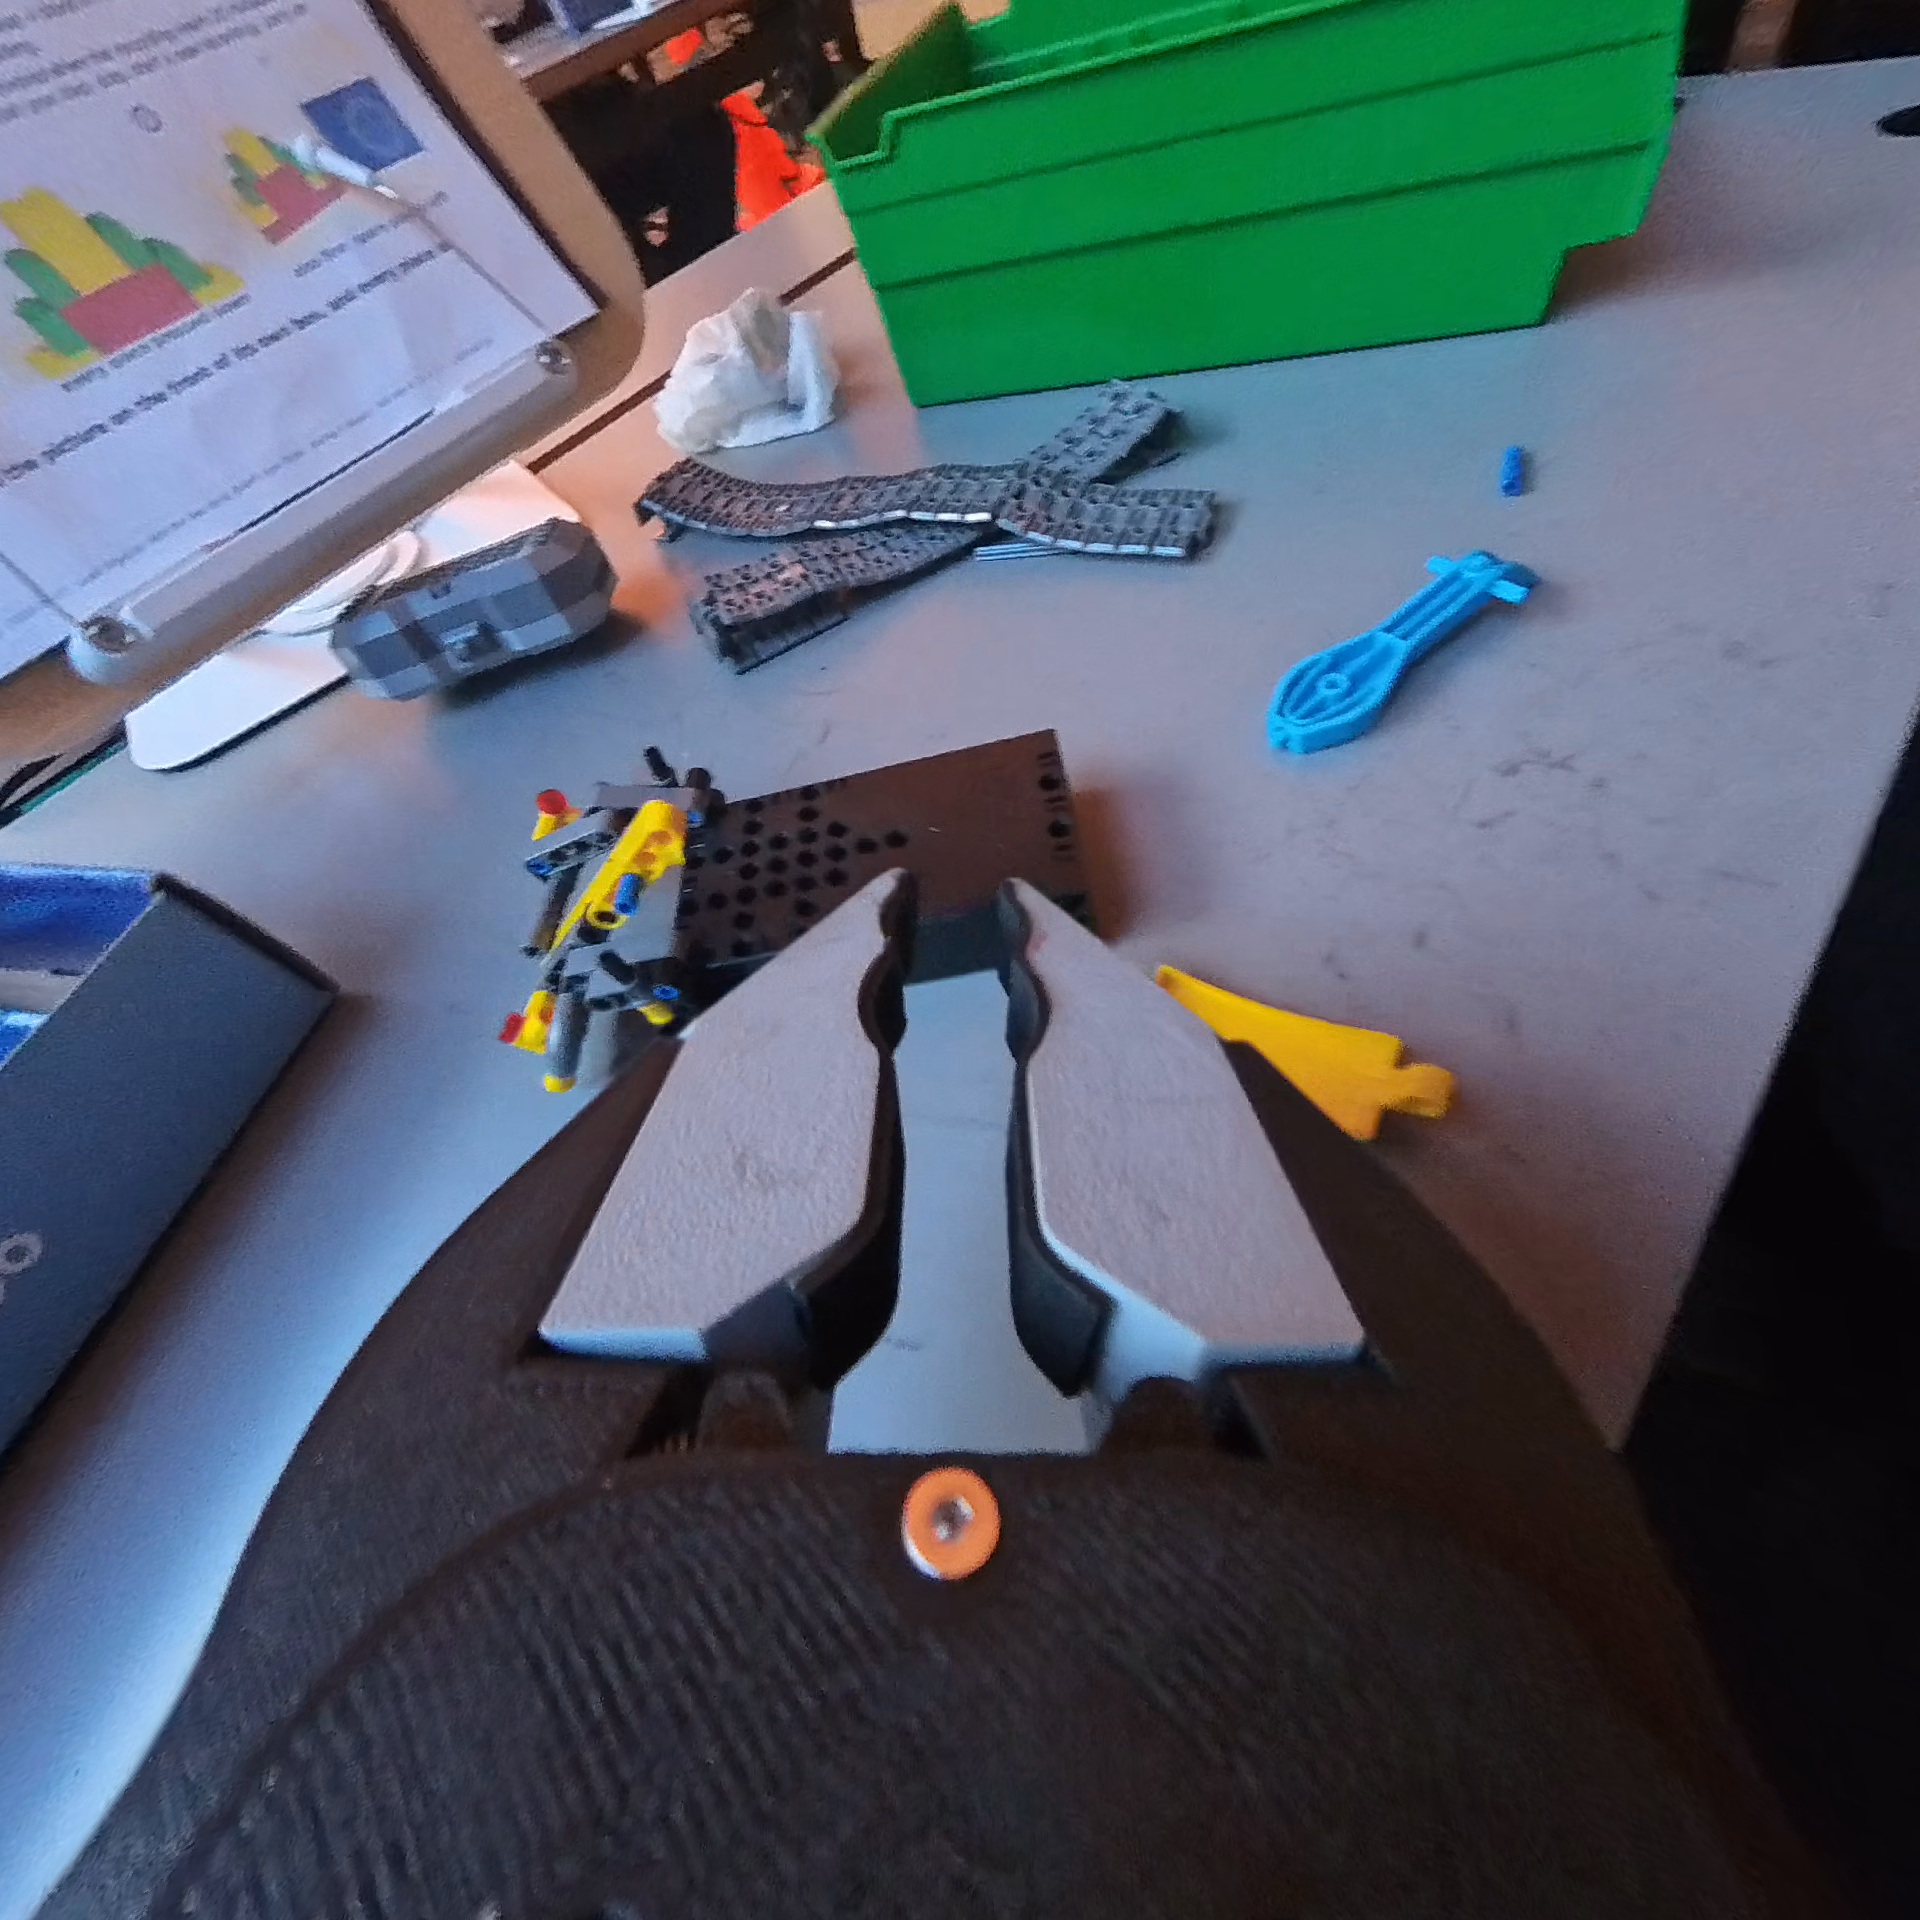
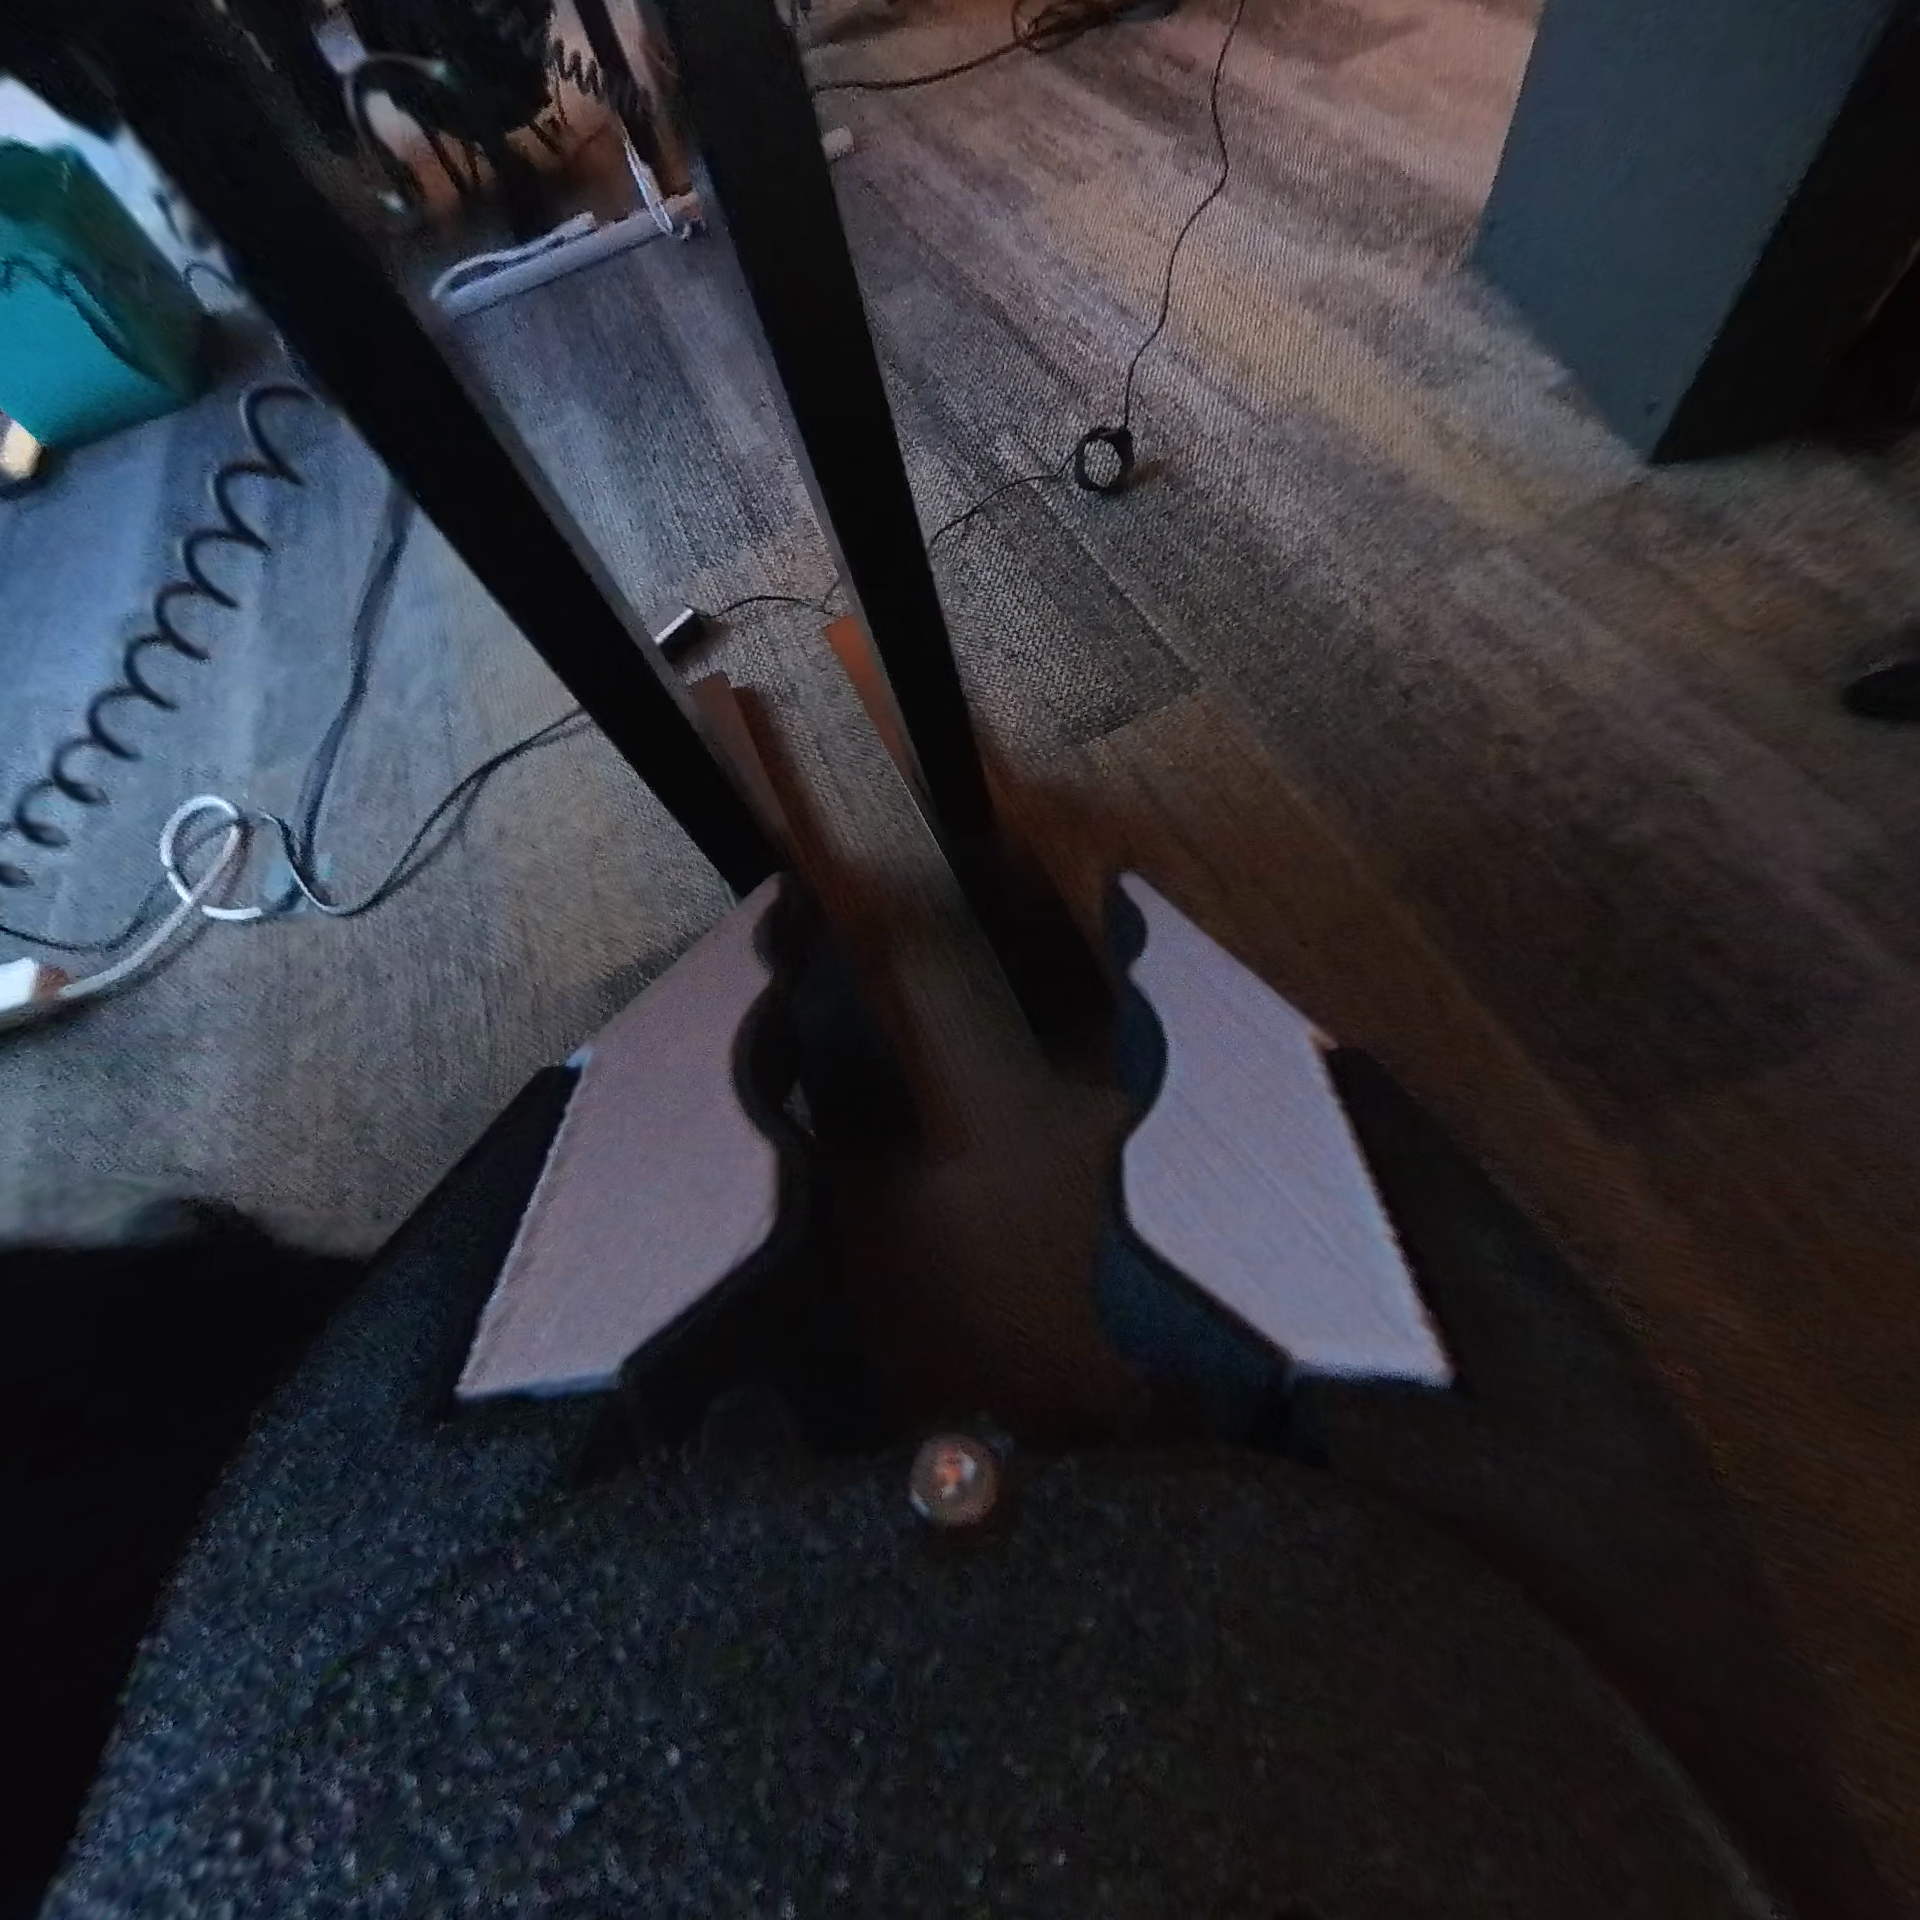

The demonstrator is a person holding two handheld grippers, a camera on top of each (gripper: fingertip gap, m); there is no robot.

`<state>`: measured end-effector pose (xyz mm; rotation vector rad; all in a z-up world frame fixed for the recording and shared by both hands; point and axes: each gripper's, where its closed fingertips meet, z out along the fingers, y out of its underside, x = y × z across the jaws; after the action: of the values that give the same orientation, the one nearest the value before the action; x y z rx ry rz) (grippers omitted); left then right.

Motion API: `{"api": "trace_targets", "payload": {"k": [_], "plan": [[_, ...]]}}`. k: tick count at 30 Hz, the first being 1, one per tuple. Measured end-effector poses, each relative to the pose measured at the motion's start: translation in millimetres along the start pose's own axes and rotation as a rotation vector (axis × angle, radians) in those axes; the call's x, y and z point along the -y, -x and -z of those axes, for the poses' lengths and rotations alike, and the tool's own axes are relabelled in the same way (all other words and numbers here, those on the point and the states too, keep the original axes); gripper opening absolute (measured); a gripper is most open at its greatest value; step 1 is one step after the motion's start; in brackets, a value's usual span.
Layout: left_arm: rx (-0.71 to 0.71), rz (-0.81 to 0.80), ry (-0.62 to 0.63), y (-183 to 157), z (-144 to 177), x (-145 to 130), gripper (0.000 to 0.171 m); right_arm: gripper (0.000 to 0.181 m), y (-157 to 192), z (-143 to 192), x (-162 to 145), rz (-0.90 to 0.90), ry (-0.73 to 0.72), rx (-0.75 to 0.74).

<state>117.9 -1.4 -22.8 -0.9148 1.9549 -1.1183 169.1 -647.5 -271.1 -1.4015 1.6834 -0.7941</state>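
Left gripper (image 1: 956,894) low over grey table (image 1: 1455,883), jaws a little apart, nothing between them. Tips just above near edge of black perforated plate (image 1: 935,821); whether touching it, not clear. Against plate's left edge, small brick assembly (image 1: 613,914) in yellow, grey, blue and red. Just right of gripper, flat on table, yellow wedge piece (image 1: 1320,1049). Farther off: blue paddle-shaped piece (image 1: 1371,655), tiny blue pin (image 1: 1512,470), heap of dark grey track links (image 1: 935,509), crumpled white tissue (image 1: 748,374), grey faceted block (image 1: 478,613), stacked green bins (image 1: 1247,208). At left, printed sheet on a stand (image 1: 260,260) and dark open box (image 1: 135,1091).

Right gripper (image 2: 951,904) away from tabletop, aimed down at carpet floor (image 2: 1299,540), jaws wide apart and empty. Ahead of it, black legs (image 2: 810,364); to left, coiled black cable (image 2: 156,644) and white cable (image 2: 197,852). View blurred.
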Motion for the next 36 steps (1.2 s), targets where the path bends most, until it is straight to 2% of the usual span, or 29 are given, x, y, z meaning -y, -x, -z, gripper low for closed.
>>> {"api": "trace_targets", "payload": {"k": [3,6,8,10,12,15,19,25,27,31,32,35,36], "plan": [[0.063,0.063,-0.029,16.4,2.4,2.4,0.007,0.054,-19.3,-63.6,-14.9,-0.129,0.062,-0.022],[0.092,0.115,-0.042,26.3,4.1,2.8,0.007,0.055,-54.6,-110.3,-67.3,-0.189,0.218,-0.126],[0.127,0.123,-0.032,32.3,3.7,0.9,0.008,0.058,-71.2,-124.7,-116.9,-0.191,0.357,-0.171],[0.184,0.125,-0.021,40.3,4.0,-1.1,0.015,0.06,-76.9,-125.5,-166.4,-0.198,0.491,-0.188],[0.2,0.132,-0.016,43.3,4.2,-2.0,0.015,0.061,-70.3,-121.4,-195.7,-0.247,0.538,-0.167],[0.209,0.144,-0.012,45.5,4.3,-2.9,0.015,0.064,-52.3,-112.9,-213.2,-0.334,0.516,-0.114],[0.236,0.15,-0.037,49.2,8.0,-0.5,0.015,0.064,-32.5,-101.5,-231.2,-0.303,0.548,-0.082],[0.292,0.086,-0.121,45.7,18.2,14.3,0.02,0.063,-22.6,-112.8,-216.4,-0.272,0.535,-0.037],[0.224,0.046,-0.162,12.7,14.2,40.9,0.021,0.066,-24.4,-113.8,-209.8,-0.275,0.518,-0.028],[-0.057,-0.121,-0.269,-103.5,-8.1,110.8,0.021,0.069,-41.4,-114.5,-198.8,-0.313,0.477,-0.056],[-0.148,-0.153,-0.284,-135.9,-17.9,120.9,0.019,0.069,-49.2,-116.8,-194.2,-0.329,0.458,-0.069],[-0.381,-0.187,-0.302,-215.2,-59.6,134.4,0.001,0.067,-81.8,-127.4,-183.7,-0.361,0.42,-0.12],[-0.446,-0.18,-0.291,-235.9,-77.0,136.7,0.003,0.067,-94.6,-132.2,-182.4,-0.365,0.418,-0.136]]}}
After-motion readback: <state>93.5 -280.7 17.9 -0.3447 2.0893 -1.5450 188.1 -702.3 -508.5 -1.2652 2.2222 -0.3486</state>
